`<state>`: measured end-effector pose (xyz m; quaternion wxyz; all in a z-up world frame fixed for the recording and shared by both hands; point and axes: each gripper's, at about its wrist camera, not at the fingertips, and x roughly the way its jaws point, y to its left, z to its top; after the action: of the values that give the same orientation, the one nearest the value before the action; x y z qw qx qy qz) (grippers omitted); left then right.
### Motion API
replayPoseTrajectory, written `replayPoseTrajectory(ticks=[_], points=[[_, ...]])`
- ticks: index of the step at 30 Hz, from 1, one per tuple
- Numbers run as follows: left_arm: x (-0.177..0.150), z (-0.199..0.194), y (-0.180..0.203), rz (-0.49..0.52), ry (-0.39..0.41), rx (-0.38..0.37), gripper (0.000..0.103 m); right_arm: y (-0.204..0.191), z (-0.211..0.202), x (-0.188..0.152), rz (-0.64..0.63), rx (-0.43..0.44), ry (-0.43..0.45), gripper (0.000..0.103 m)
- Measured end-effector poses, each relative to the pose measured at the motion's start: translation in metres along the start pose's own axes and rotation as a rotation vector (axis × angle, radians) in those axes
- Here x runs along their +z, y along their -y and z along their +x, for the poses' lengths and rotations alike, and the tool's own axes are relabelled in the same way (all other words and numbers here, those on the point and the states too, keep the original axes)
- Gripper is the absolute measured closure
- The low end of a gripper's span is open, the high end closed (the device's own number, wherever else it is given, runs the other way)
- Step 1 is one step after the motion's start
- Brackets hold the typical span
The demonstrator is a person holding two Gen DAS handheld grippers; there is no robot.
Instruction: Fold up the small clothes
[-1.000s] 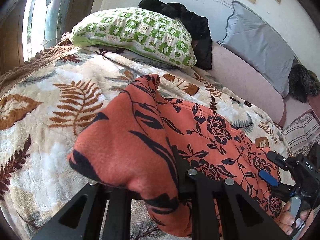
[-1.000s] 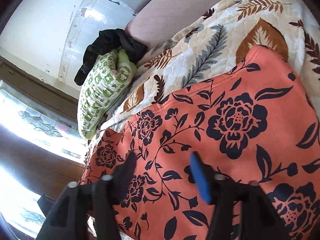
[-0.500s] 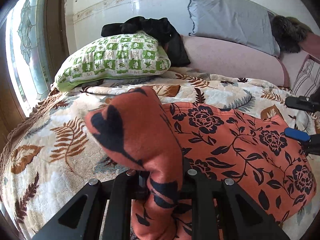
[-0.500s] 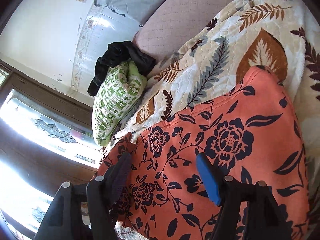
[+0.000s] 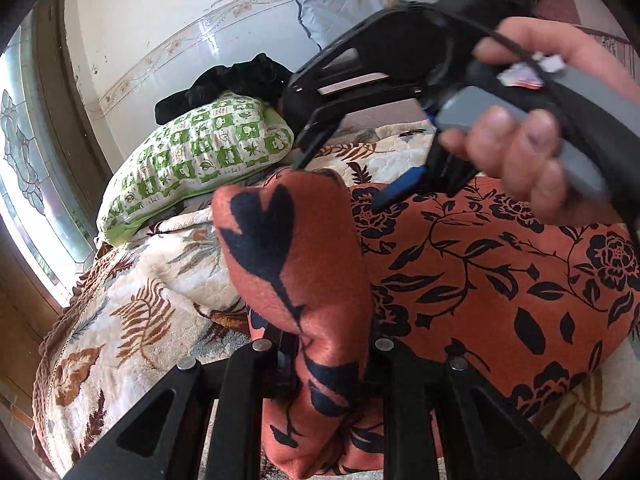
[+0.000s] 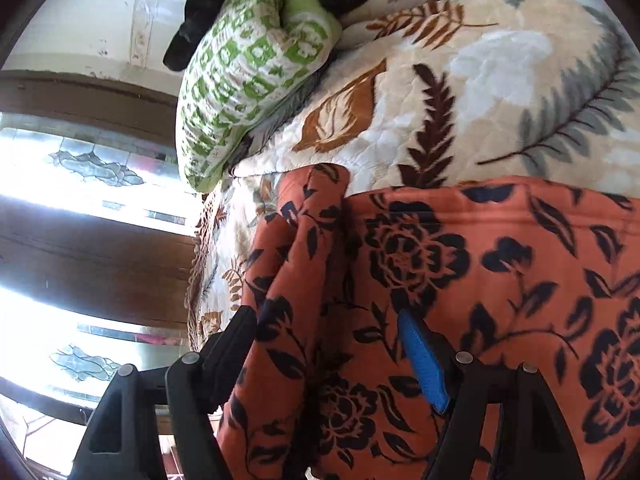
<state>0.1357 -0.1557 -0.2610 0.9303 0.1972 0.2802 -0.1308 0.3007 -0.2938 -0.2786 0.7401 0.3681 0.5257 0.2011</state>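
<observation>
An orange garment with dark navy flowers (image 5: 480,280) lies on a leaf-patterned quilt (image 5: 132,300). My left gripper (image 5: 328,364) is shut on a raised fold of the garment (image 5: 296,264), which stands up between its fingers. My right gripper (image 6: 328,344) is open, its black and blue fingers straddling the garment's left part (image 6: 400,280) just above the cloth. It also shows in the left wrist view (image 5: 340,184), held by a hand, its tips by the top of the lifted fold.
A green checked pillow (image 5: 192,160) with a black garment (image 5: 232,84) behind it lies at the head of the bed. A grey pillow (image 5: 360,4) leans on the white wall. A stained-glass window (image 6: 80,168) is at the left.
My left gripper has carried the fold up and over toward the rest of the garment. My right gripper has swung in close, from the right side to just above the fold.
</observation>
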Motion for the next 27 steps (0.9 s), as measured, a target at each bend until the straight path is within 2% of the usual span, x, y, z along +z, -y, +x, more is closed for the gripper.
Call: replayPoseTrajectory(ticks=[7, 8, 9, 10, 11, 14, 17, 20, 22, 25, 27], points=[[-0.003, -0.004, 0.006, 0.068, 0.016, -0.013, 0.085, -0.022, 0.035, 0.023, -0.02, 0.02, -0.034, 0.027], [-0.003, -0.006, 0.008, 0.078, 0.023, -0.016, 0.085, -0.025, 0.034, 0.022, -0.047, 0.003, -0.026, 0.031], [-0.003, -0.007, 0.009, 0.088, 0.031, -0.019, 0.085, -0.028, 0.034, 0.019, -0.088, -0.026, -0.015, 0.059], [-0.002, -0.009, 0.01, 0.095, 0.037, -0.035, 0.085, -0.032, 0.032, 0.017, -0.139, -0.067, -0.003, 0.077], [-0.002, -0.012, 0.012, 0.098, 0.043, -0.056, 0.085, -0.034, 0.027, 0.013, -0.175, -0.108, 0.015, 0.082], [0.004, -0.026, 0.021, 0.112, 0.084, -0.141, 0.085, -0.021, -0.008, -0.001, -0.175, -0.14, 0.124, 0.086], [0.016, -0.044, 0.037, 0.122, 0.126, -0.243, 0.085, 0.003, -0.062, -0.017, -0.152, -0.118, 0.242, 0.086], [0.031, -0.058, 0.062, 0.121, 0.138, -0.376, 0.085, 0.031, -0.113, -0.038, -0.111, -0.118, 0.343, 0.086], [0.039, -0.062, 0.086, 0.155, 0.139, -0.448, 0.085, 0.051, -0.144, -0.053, -0.08, -0.139, 0.41, 0.086], [0.041, -0.06, 0.114, 0.203, 0.137, -0.492, 0.084, 0.089, -0.181, -0.07, 0.016, -0.134, 0.478, 0.086], [0.039, -0.055, 0.126, 0.222, 0.118, -0.512, 0.082, 0.112, -0.19, -0.075, 0.063, -0.142, 0.484, 0.086]])
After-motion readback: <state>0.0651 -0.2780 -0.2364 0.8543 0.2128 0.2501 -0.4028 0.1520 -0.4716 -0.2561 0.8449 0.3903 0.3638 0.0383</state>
